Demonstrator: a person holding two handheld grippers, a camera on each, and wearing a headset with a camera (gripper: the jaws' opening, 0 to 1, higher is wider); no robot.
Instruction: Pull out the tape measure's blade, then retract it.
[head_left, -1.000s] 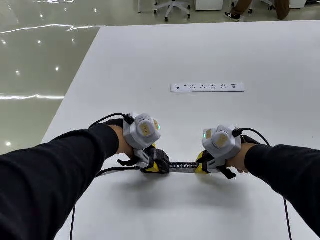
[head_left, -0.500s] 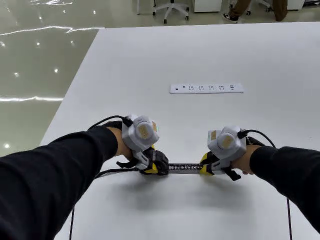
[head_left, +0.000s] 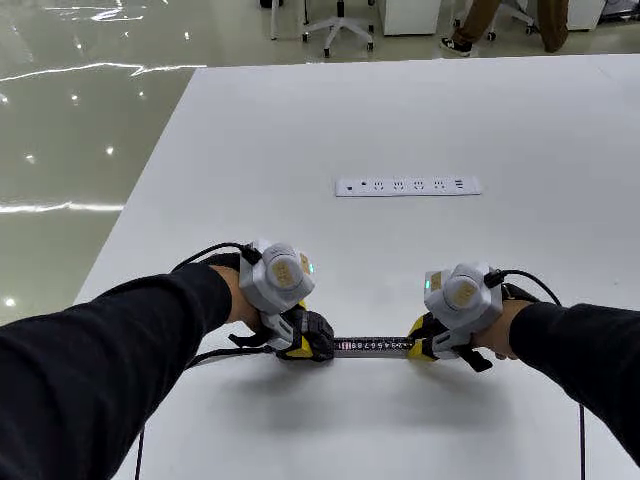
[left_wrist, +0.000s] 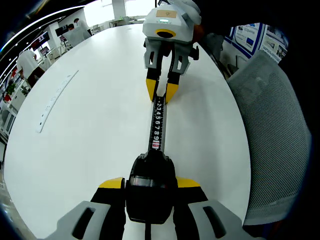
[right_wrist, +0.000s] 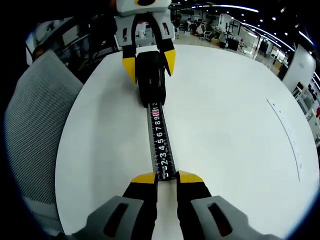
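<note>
One tape measure (head_left: 365, 346), seemingly flat, spans left gripper (head_left: 305, 346) to right gripper (head_left: 421, 349).

A white table (head_left: 300, 130) carries a white power strip (head_left: 408, 186), which lies flat near its middle. Closer in, a black-and-yellow tape measure (head_left: 310, 335) sits low on the surface with its blade (head_left: 372, 345) drawn out level. A black cable (head_left: 215, 353) trails beside it.
</note>
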